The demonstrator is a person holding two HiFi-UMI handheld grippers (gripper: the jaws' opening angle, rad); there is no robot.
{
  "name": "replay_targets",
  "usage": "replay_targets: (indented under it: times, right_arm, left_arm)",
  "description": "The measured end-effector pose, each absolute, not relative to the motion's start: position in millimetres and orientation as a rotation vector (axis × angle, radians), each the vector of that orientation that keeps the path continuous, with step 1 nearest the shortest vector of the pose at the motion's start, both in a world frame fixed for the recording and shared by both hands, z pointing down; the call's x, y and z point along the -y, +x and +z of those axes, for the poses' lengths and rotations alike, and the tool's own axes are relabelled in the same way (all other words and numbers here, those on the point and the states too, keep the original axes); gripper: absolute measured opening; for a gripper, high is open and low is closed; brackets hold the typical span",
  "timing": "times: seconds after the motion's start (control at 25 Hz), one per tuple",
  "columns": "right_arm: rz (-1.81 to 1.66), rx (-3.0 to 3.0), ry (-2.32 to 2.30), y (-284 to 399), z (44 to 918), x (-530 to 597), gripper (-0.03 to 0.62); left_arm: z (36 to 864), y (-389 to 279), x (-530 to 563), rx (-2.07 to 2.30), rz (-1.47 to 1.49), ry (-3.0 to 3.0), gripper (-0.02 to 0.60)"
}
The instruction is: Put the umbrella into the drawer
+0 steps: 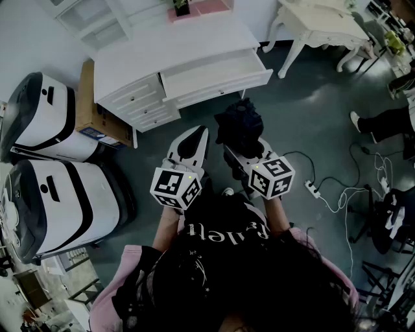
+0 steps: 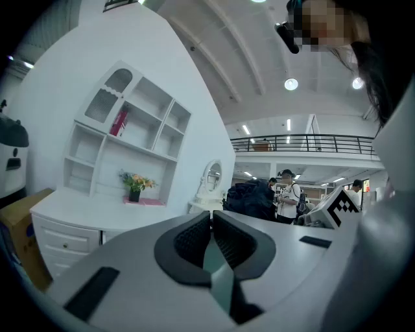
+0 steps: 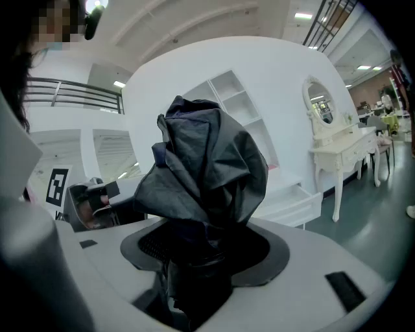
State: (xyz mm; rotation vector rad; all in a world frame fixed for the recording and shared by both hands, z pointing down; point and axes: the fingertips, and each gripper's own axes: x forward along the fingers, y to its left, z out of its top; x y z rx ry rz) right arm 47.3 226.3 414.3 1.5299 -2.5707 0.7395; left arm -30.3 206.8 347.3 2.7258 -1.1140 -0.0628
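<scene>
The grey floor [image 1: 311, 97] is carrying a white counter [image 1: 175, 55], and its drawer [image 1: 214, 74] is standing pulled open. At the back of the counter a flower pot [image 1: 181, 6] is sitting on what seems to be a pink mat [image 1: 202, 9]. A cardboard box [image 1: 89, 97] is standing against the counter's side. Two white machines [image 1: 45, 117] are standing near it. A power strip [image 1: 312, 189] with cables is lying on the floor.

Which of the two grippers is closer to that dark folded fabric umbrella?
Right. The right gripper is shut on the dark folded fabric umbrella; the left gripper, shut and empty, sits beside it to its left, not touching.
</scene>
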Motion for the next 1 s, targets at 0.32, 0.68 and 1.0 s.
replay_targets:
  times: [0.32, 0.68, 1.0]
  right_arm:
    - [0.751, 2.560, 1.525, 53, 419, -233, 0.279]
    - [0.794, 2.570, 1.511, 61, 424, -246, 0.279]
    - [0.823, 2.580, 1.492, 63, 428, -247, 0.279]
  left_arm:
    - [353, -28, -213, 1.126, -0.057, 2.708, 0.025]
    - [357, -17, -225, 1.125, -0.047, 2.704, 0.025]
    - [360, -15, -225, 1.136, -0.013, 2.698, 0.025]
